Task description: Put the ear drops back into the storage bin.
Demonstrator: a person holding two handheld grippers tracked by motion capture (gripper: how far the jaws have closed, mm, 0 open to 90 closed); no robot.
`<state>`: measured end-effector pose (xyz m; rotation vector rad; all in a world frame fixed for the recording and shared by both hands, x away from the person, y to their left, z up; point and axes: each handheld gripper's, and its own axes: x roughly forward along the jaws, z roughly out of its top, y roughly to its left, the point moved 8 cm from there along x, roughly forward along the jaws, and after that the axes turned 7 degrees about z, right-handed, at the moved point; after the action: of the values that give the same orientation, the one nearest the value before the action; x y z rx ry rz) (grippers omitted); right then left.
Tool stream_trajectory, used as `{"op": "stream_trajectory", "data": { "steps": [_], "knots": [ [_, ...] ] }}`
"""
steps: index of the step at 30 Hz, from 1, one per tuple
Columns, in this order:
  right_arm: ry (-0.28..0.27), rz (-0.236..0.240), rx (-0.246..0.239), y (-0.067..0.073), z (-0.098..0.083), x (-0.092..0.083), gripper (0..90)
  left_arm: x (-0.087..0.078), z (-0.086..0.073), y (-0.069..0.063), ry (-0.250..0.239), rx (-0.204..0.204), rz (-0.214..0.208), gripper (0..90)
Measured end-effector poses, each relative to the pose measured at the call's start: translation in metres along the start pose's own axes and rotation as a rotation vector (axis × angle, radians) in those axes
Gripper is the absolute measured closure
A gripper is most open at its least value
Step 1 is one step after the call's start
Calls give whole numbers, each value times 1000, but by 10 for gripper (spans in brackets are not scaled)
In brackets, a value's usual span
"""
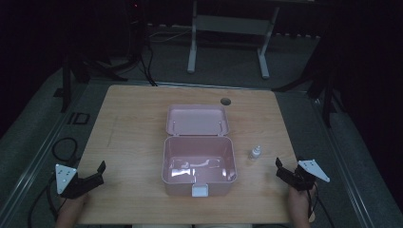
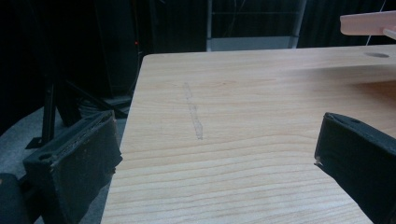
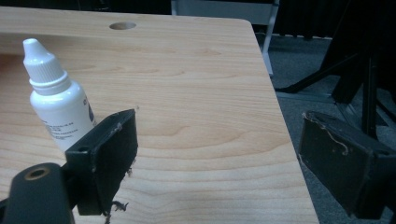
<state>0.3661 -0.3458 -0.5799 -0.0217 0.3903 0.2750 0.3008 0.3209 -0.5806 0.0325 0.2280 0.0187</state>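
A pink plastic box stands open at the middle of the wooden table, its lid tipped back; the lid's edge shows in the left gripper view. A small white dropper bottle stands upright just right of the box, and it sits beyond the left jaw in the right gripper view. My left gripper rests at the table's front left edge, open and empty. At the front right edge my right gripper is open, nothing between its jaws.
A round cable hole lies at the table's far edge behind the box. A faint scuff mark runs across the wood on the left. White desk legs and dark stands are on the floor beyond the table.
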Motion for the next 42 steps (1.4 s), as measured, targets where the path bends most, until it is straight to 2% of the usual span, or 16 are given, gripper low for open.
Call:
{"op": "stream_trajectory", "data": {
  "steps": [3,7,9,10,13,14,19,23,27,31,34,39,41,42],
  "knots": [
    [15,38,-2,4,1,0,127,0,0,0,-3,1,-1,3],
    [83,128,-12,14,0,2,128,0,0,0,0,-1,-2,3],
    [109,143,-24,18,0,2,129,0,0,0,-1,0,-3,4],
    [140,170,-29,21,-1,4,129,0,0,0,-1,0,-3,3],
    [224,178,-69,23,-4,6,132,0,0,0,-1,0,-5,3],
    [236,188,-62,23,-4,6,132,0,0,0,-1,-1,-6,4],
    [398,253,-41,24,-9,3,121,0,0,0,1,0,-7,3],
    [508,278,-75,25,-13,-1,118,0,0,0,1,-2,-7,3],
    [600,282,-126,27,-14,-6,118,0,0,0,4,-1,-9,3],
    [687,304,-139,30,-16,-11,119,0,0,0,3,-1,-9,3],
    [772,311,-171,31,-19,-15,118,0,0,0,1,-2,-9,3],
    [914,335,-241,36,-23,-21,118,0,0,0,1,-2,-12,3],
    [962,319,-299,36,-23,-23,121,0,0,0,1,-2,-11,3],
    [981,318,-309,37,-22,-24,122,0,0,0,1,-1,-11,3]
  ]
}}
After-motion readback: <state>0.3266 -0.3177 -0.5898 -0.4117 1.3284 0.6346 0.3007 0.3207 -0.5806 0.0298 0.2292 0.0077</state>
